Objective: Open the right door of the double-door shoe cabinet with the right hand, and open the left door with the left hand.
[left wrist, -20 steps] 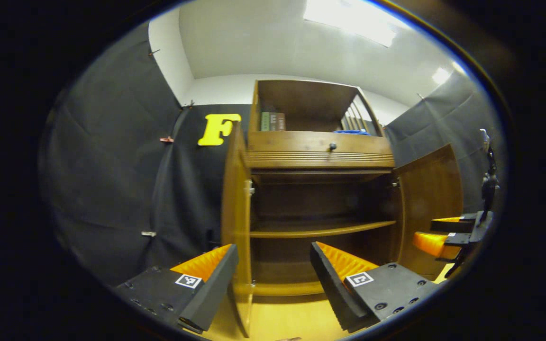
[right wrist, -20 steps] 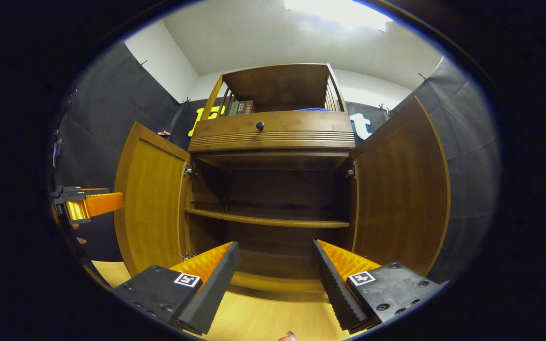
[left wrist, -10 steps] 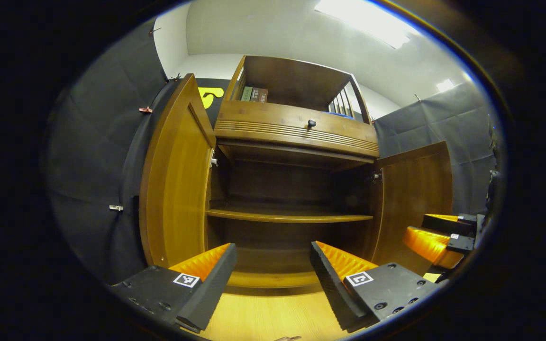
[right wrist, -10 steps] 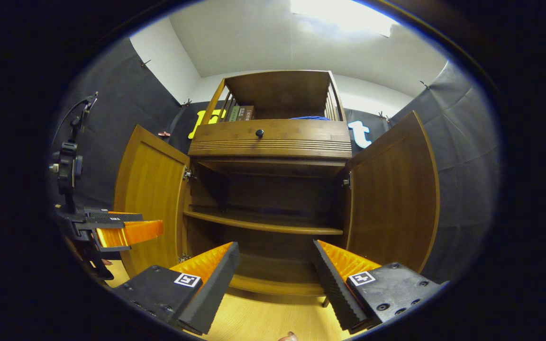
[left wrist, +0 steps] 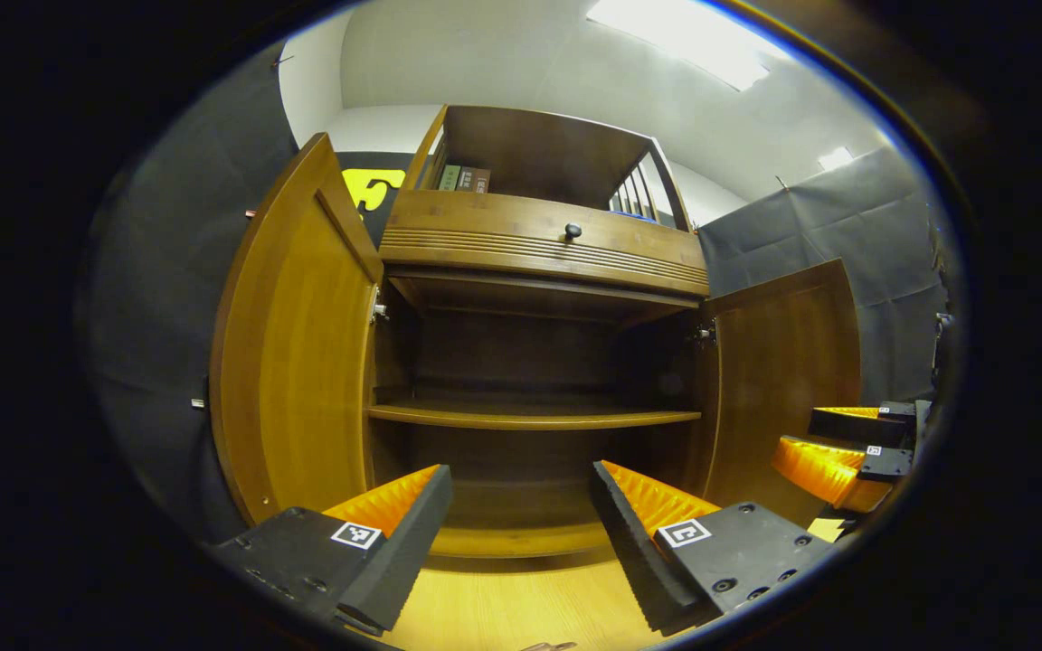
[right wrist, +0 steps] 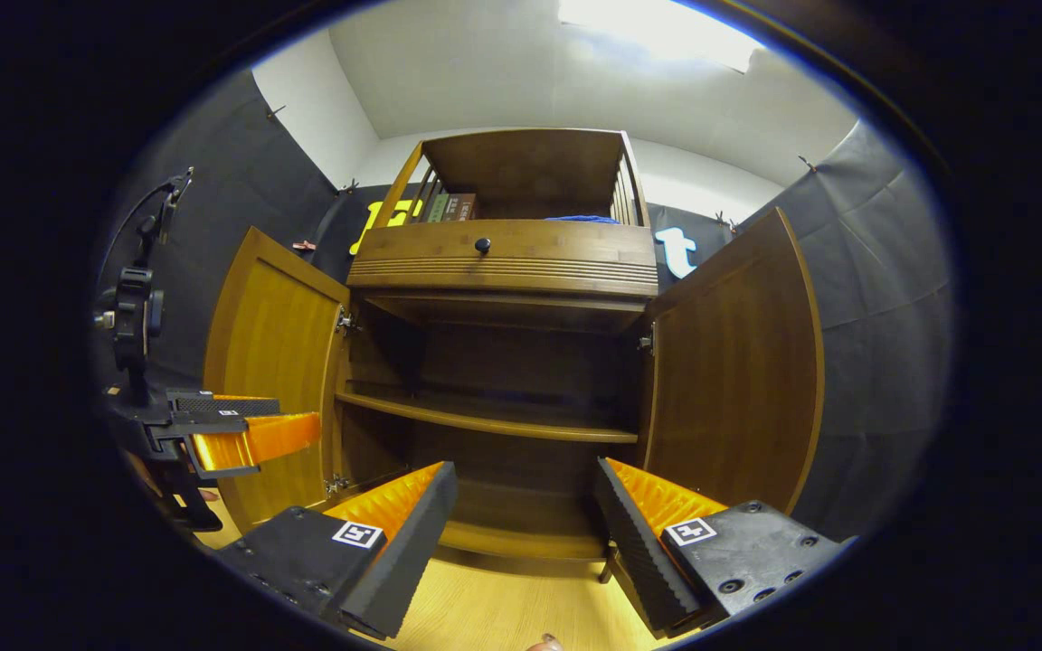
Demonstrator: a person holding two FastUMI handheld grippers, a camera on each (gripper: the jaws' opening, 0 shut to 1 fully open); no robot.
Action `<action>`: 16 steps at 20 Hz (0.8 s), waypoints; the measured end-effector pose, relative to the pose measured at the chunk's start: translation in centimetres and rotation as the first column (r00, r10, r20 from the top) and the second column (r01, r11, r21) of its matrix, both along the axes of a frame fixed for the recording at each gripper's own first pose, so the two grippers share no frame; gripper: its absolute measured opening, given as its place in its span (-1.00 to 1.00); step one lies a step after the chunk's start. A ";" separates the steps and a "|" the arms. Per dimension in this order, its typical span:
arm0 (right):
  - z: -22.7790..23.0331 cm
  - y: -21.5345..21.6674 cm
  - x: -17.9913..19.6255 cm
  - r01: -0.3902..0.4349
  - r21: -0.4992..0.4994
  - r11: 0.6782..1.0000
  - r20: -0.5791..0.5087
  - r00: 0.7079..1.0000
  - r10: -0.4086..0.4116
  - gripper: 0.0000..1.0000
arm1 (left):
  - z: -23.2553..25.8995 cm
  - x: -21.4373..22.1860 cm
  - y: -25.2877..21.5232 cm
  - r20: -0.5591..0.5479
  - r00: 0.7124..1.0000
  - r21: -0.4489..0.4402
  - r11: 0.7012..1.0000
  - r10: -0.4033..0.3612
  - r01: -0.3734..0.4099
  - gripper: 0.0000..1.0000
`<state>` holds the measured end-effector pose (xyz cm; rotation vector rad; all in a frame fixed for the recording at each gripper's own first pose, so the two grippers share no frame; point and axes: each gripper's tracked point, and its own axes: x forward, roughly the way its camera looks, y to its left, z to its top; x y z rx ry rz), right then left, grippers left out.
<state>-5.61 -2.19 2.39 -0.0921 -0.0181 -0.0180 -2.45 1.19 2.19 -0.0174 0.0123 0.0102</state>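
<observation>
The wooden shoe cabinet (left wrist: 539, 262) (right wrist: 503, 271) stands ahead with both doors swung wide. Its left door (left wrist: 290, 344) (right wrist: 272, 353) and right door (left wrist: 788, 353) (right wrist: 734, 362) hang open, baring a dark inside with one shelf (left wrist: 530, 416) (right wrist: 485, 420). My left gripper (left wrist: 521, 506) is open, empty, held back from the cabinet's front; it also appears at the left edge of the right gripper view (right wrist: 241, 434). My right gripper (right wrist: 525, 511) is open and empty too, seen low at the right in the left gripper view (left wrist: 833, 443).
A drawer with a dark knob (left wrist: 573, 231) (right wrist: 482, 244) sits above the doors. An open top shelf holds books (left wrist: 462, 178) (right wrist: 453, 208) and something blue (right wrist: 580, 218). Light wooden floor (left wrist: 521, 606) lies below. Black cloth walls (left wrist: 159, 298) close in both sides.
The left gripper view has swung left, so the left door now shows its broad inner face instead of its edge. In the right gripper view, the left gripper has drifted in from the edge.
</observation>
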 end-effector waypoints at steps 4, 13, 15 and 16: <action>0.0 -0.1 -0.2 0.005 0.018 1.000 -0.001 1.000 -0.005 0.94 | 0.2 -0.3 -0.1 0.006 1.000 0.003 1.000 -0.004 0.004 0.91; -0.3 0.2 -0.6 -0.010 0.004 1.000 -0.012 1.000 0.010 0.94 | 0.2 -0.5 -0.3 0.003 1.000 -0.002 1.000 -0.009 0.009 0.90; -0.3 0.1 -0.7 -0.011 -0.001 1.000 -0.016 1.000 0.011 0.94 | 0.2 -0.6 -0.3 0.000 1.000 -0.005 1.000 -0.005 0.005 0.87; -0.3 0.1 -0.7 -0.011 -0.004 1.000 -0.016 1.000 0.011 0.94 | 0.2 -0.6 -0.4 0.000 1.000 -0.008 1.000 -0.005 0.005 0.87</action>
